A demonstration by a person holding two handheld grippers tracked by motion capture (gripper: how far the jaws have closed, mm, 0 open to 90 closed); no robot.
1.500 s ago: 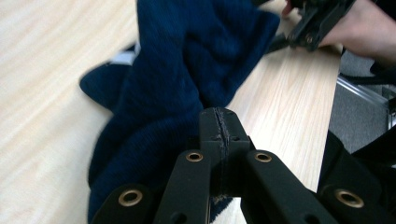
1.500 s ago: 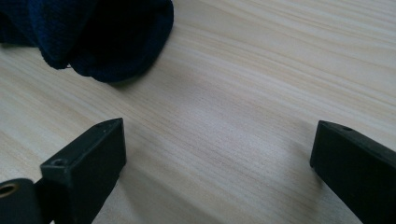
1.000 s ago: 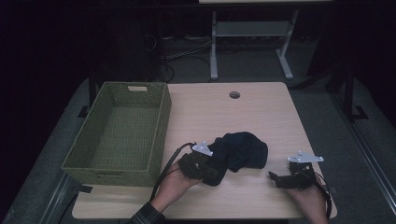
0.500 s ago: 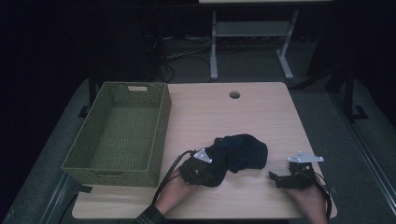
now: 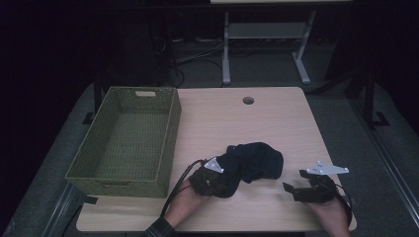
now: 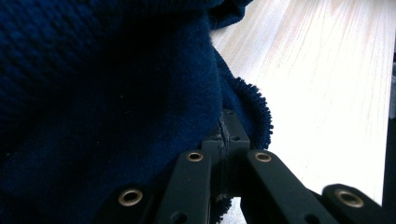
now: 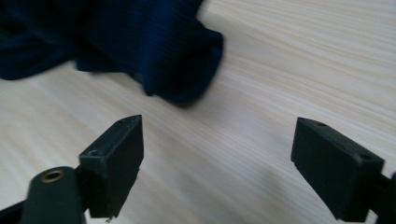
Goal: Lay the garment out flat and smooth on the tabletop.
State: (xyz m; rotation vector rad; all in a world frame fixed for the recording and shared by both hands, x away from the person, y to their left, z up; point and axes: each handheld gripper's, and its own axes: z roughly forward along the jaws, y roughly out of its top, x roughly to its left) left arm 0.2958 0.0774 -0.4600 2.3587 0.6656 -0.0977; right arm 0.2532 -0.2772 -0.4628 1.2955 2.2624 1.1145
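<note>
High view: the dark blue garment [image 5: 252, 163] lies bunched on the table [image 5: 276, 118], right of the empty wicker basket [image 5: 123, 143]. Its near-left end is under the left claw [image 5: 210, 177]; the right claw [image 5: 296, 190] waits right of the garment.

Left gripper view: jaws pinched shut on the garment's edge.

Right gripper view: jaws wide, just been narrowing, nothing between them; the garment [image 7: 154, 51] lies ahead-left.

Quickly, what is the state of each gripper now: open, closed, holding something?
Left gripper: closed on an edge of the dark blue cloth.
Right gripper: open, holding nothing, though its jaws have just been closing a little.
</note>
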